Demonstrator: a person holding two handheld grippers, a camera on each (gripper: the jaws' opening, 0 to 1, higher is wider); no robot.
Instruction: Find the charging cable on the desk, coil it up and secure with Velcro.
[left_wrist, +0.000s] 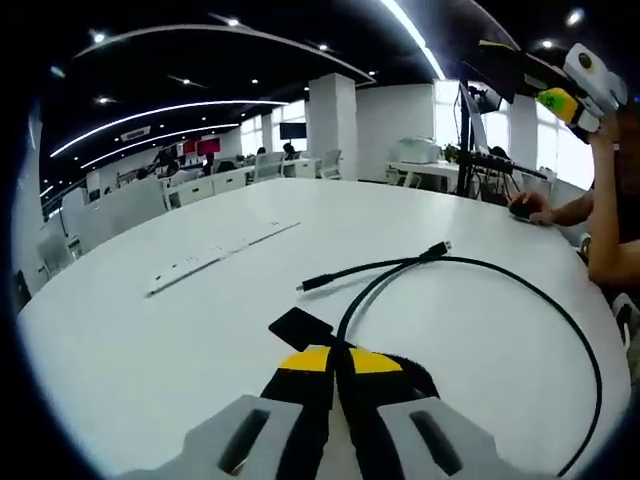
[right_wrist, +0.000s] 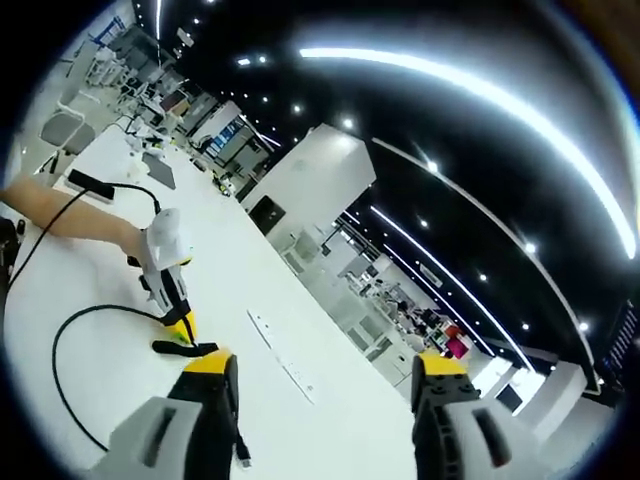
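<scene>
Left gripper view: left gripper (left_wrist: 335, 372) is low on the white surface (left_wrist: 150, 340), jaws closed together on the black charging cable (left_wrist: 590, 360) at the point where its flat black Velcro tab (left_wrist: 300, 327) sits. Judged: it pins this end as the anchor for coiling. From there the cable runs in 1 wide loop out toward the near right edge of the surface and back to 2 free plug ends (left_wrist: 437, 250) mid-surface. Right gripper (left_wrist: 585, 85) is raised at upper right, well apart from the cable. Left half of the surface is bare apart from a flat white strip (left_wrist: 215, 257), so there is room to draw the loop inward.

Right gripper view: right gripper (right_wrist: 325, 385) has its jaws spread wide, empty, held above the surface (right_wrist: 260, 280). The left gripper (right_wrist: 180, 320) shows below, tip down on the cable (right_wrist: 60, 350). A power strip (right_wrist: 90, 184) lies further along, possibly on a separate cord.
</scene>
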